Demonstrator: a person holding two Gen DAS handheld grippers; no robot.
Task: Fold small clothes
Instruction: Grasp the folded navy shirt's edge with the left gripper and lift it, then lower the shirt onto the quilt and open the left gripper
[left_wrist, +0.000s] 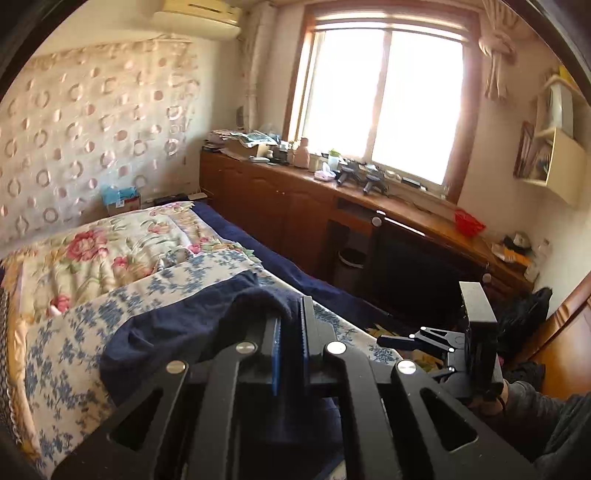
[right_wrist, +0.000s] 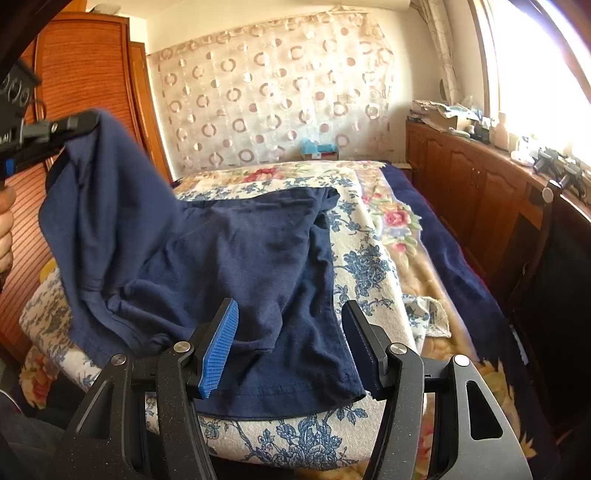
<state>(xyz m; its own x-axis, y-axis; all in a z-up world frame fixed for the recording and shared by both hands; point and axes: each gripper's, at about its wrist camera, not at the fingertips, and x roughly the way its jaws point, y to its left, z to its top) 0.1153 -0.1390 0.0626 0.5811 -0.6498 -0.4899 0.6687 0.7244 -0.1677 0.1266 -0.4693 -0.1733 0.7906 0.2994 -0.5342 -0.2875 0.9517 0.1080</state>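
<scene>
Presently the fold is under way: the left gripper (right_wrist: 79, 123) has its fingers clamped on one edge of the navy shirt (right_wrist: 229, 258) and holds it raised, the rest lying on the blue-flowered bed cover (right_wrist: 369, 266). The right gripper (right_wrist: 291, 347) hovers with fingers apart over the near hem. Judged next: close on that hem, then carry both edges across together. No readable writing or brand is seen

Glowing bright through a wood-framed window (left_wrist: 384, 99); running beneath it, a long wooden cabinet (left_wrist: 280, 206) cluttered on top; hanging behind the floral-covered bed (right_wrist: 373, 258), a circle-patterned curtain (right_wrist: 273, 96); standing left, a wooden wardrobe (right_wrist: 85, 70).
</scene>
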